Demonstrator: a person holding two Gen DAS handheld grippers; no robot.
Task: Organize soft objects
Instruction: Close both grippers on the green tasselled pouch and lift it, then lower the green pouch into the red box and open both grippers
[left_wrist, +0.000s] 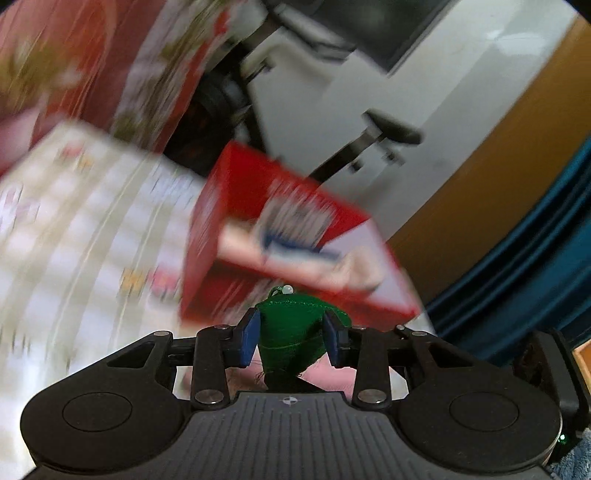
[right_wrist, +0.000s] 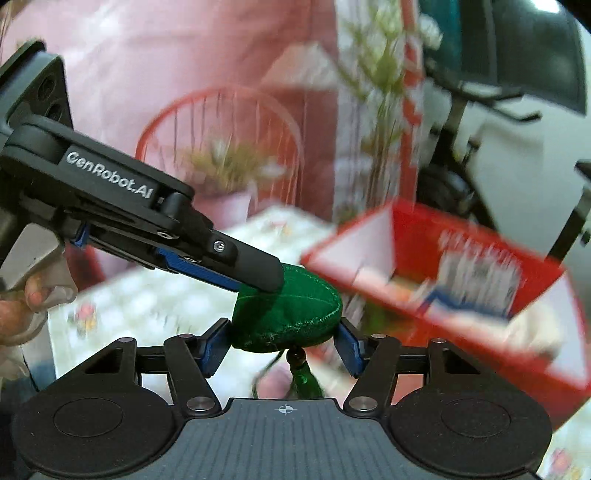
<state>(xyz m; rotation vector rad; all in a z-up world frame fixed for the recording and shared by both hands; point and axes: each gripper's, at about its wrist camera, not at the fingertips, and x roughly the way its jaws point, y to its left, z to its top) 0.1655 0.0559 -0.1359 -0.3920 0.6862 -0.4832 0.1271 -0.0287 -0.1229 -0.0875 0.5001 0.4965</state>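
Right now the green stuffed pouch (right_wrist: 286, 314) sits crosswise between the right gripper (right_wrist: 281, 347) pads, pinched, w/ the left gripper (left_wrist: 291, 338) also clamped on its far end, while the red box (right_wrist: 458, 273) lies ahead-right of both fingertips, nearer the right hand.

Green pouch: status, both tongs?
Left tongs and right tongs both clamped on green stuffed pouch. Pouch airborne, bead and tassel dangling. Red box ahead, nothing between.
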